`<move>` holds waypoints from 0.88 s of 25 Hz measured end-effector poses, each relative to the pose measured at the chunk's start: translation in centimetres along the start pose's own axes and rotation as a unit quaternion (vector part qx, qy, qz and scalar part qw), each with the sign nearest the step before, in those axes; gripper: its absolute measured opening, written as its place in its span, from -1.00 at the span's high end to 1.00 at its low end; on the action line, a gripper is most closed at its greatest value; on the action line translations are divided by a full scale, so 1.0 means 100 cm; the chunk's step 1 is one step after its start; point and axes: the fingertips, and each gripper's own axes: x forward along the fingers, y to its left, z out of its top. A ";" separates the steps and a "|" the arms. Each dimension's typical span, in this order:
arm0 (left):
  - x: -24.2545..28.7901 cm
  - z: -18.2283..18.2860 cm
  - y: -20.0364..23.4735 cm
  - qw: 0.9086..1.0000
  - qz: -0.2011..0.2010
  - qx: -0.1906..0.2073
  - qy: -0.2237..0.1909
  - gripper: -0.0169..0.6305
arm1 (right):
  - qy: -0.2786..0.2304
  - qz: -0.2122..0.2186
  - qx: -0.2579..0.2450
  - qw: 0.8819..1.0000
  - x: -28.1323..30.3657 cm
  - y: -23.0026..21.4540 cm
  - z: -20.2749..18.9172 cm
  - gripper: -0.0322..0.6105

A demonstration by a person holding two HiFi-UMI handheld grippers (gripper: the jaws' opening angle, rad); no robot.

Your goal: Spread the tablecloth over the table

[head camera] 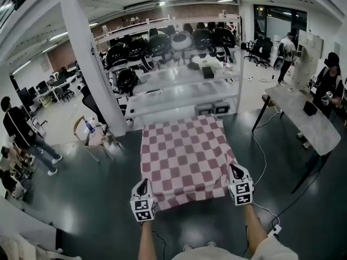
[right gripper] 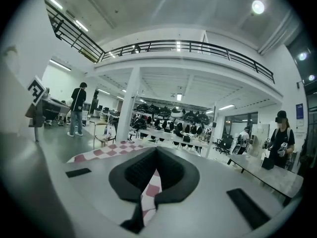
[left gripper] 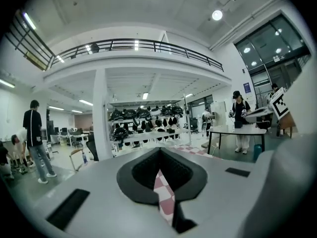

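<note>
Jaws of the left gripper [head camera: 143, 184] and right gripper [head camera: 236, 170] each clamp a near tablecloth [head camera: 184, 153] corner. Hold both corners level (equal tension) and lower them evenly.

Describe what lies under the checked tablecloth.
Only dark floor shows round the tablecloth. Whatever is beneath it is covered. The left gripper and right gripper hold its near corners.

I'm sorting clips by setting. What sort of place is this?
Likely a large open lab or workshop hall, not a home: shelves loaded with black helmets, office chairs at the back, and a mezzanine railing overhead.
</note>
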 end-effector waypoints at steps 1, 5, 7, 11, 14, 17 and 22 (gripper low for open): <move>0.000 0.004 0.000 1.000 -0.001 -0.001 -0.005 0.87 | -0.002 0.000 0.000 1.000 0.000 0.000 0.004 0.86; 0.000 0.021 0.001 1.000 -0.003 -0.002 -0.023 0.87 | -0.013 0.002 0.002 1.000 -0.003 0.004 0.018 0.86; -0.001 0.026 0.000 1.000 -0.006 -0.003 -0.030 0.87 | -0.017 0.002 0.006 1.000 -0.007 0.007 0.023 0.86; 0.000 0.033 -0.003 0.999 -0.009 -0.006 -0.040 0.87 | -0.024 0.006 0.007 1.000 -0.010 0.012 0.027 0.86; 0.001 0.035 -0.005 0.999 -0.012 -0.005 -0.043 0.87 | -0.026 0.010 0.010 1.000 -0.010 0.017 0.028 0.86; 0.002 0.041 -0.005 0.999 -0.011 -0.004 -0.045 0.87 | -0.032 0.014 0.011 0.999 -0.007 0.019 0.033 0.86; 0.001 0.037 -0.002 0.999 -0.008 -0.009 -0.039 0.87 | -0.031 0.021 0.012 0.999 -0.007 0.021 0.034 0.86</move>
